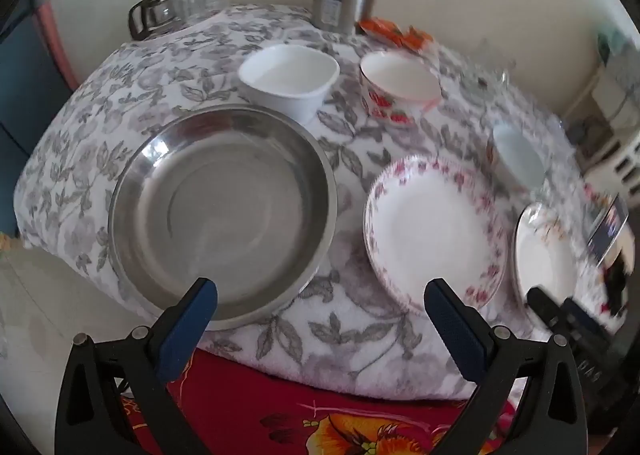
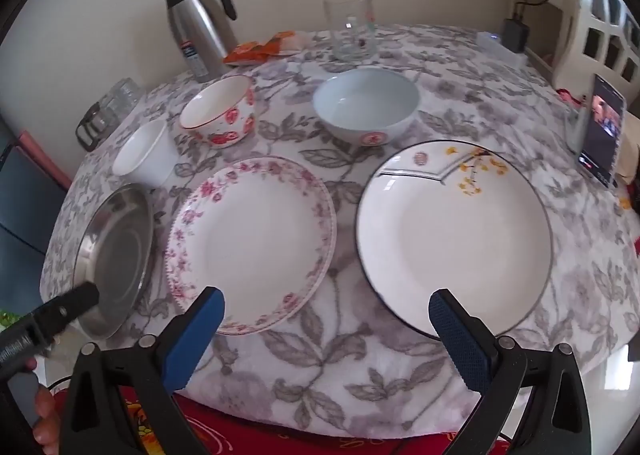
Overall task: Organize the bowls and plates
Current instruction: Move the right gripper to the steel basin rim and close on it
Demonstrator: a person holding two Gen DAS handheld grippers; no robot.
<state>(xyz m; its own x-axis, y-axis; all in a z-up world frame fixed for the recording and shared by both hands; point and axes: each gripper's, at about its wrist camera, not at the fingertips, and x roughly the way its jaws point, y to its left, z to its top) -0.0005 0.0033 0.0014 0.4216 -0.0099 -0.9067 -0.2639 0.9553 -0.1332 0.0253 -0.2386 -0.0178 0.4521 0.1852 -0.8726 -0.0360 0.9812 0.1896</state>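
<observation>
Steel catches our eye first: the metal plate (image 1: 222, 215) lies at the left of the table (image 1: 360, 351), with the pink-flowered plate (image 2: 252, 243) beside it and the black-rimmed plate (image 2: 454, 235) to the right. Behind them we see the white bowl (image 1: 288, 77), the strawberry bowl (image 2: 219, 111) and the pale blue bowl (image 2: 366, 105). Our left gripper (image 1: 320, 319) and right gripper (image 2: 326, 329) both hang wide apart over the near edge, holding nothing.

bowls (image 2: 366, 111) behind plates (image 2: 252, 243), on table (image 2: 320, 355)
</observation>
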